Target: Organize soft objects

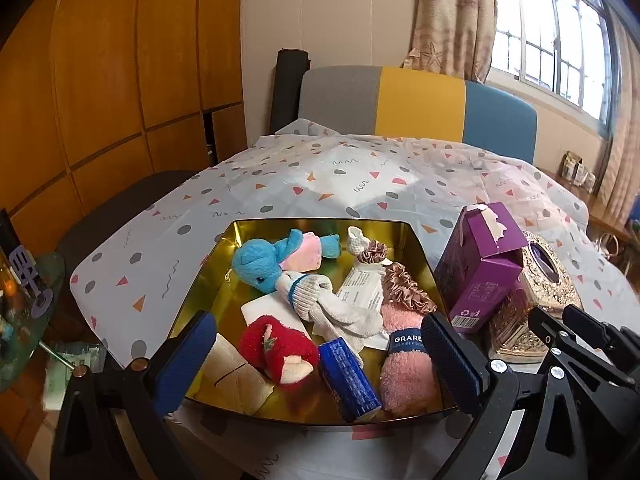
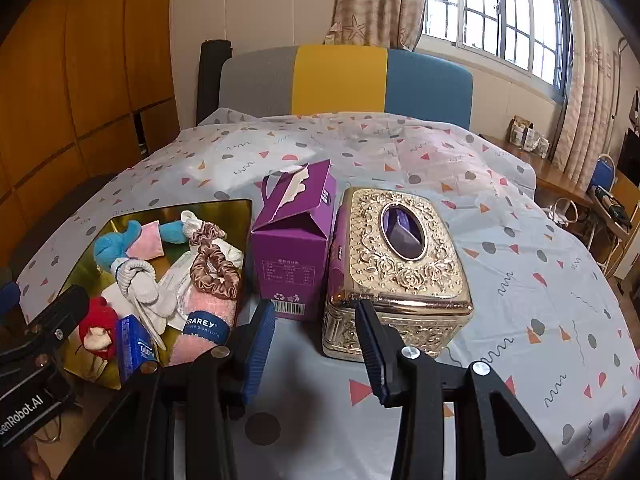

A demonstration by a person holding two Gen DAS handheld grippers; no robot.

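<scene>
Gold tray (image 1: 420,256): mirror-glossy metal | pink dishcloth (image 1: 404,376): fuzzy cloth | scrunchie (image 2: 216,268): shiny satin | purple carton (image 2: 294,256): matt cardboard | tissue box (image 2: 400,264): embossed glossy gold | tablecloth (image 2: 520,280): smooth, thin, plastic-looking.

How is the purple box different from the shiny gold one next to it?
The purple box is plain cardboard with a torn, gabled top and stands tall; the gold box is embossed with roses, low and wide, with an oval opening in its lid. Both sit side by side on the patterned tablecloth, right of the gold tray.
</scene>
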